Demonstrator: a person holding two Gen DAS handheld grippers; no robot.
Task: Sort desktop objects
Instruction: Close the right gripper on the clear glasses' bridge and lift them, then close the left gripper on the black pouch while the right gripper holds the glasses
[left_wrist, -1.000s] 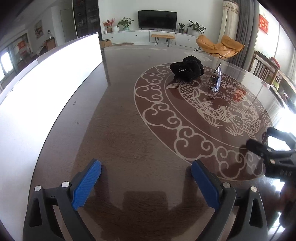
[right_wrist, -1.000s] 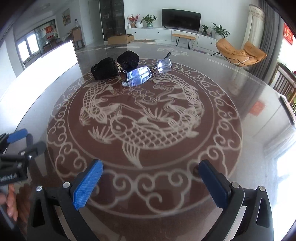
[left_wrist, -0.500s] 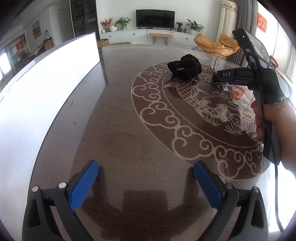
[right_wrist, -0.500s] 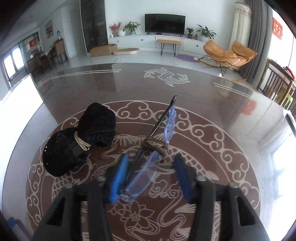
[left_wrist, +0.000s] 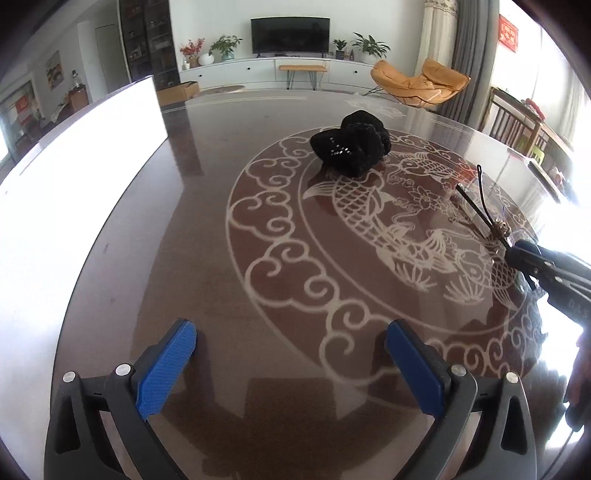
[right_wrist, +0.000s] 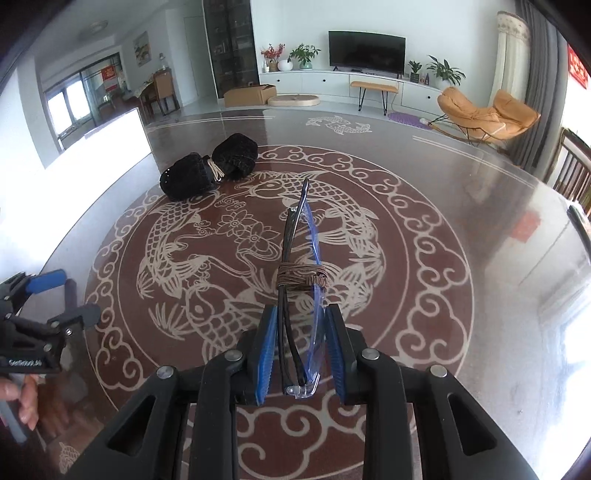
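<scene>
Folded glasses (right_wrist: 301, 258) with clear bluish lenses and black arms, bound with brown cord, stick out forward from my right gripper (right_wrist: 301, 314). Its jaws are closing, and the blue pads press on the glasses from both sides. In the left wrist view the same glasses (left_wrist: 480, 210) are held off the table at the right by the right gripper (left_wrist: 524, 251). A black fabric bundle (right_wrist: 207, 170) tied with pale cord lies on the far part of the fish pattern (left_wrist: 351, 147). My left gripper (left_wrist: 291, 332) is open over bare table, holding nothing.
The glossy dark round table (left_wrist: 221, 258) bears a pale fish and cloud pattern. A bright white panel (left_wrist: 74, 166) runs along its left side. A person's hand (right_wrist: 22, 402) holds the left gripper (right_wrist: 55, 295). Wooden chairs (left_wrist: 517, 125) stand at the far right.
The right gripper went out to the glasses beside the black bundle, shut on them and drew them back towards the near side. The left gripper shifted slightly and stayed open.
</scene>
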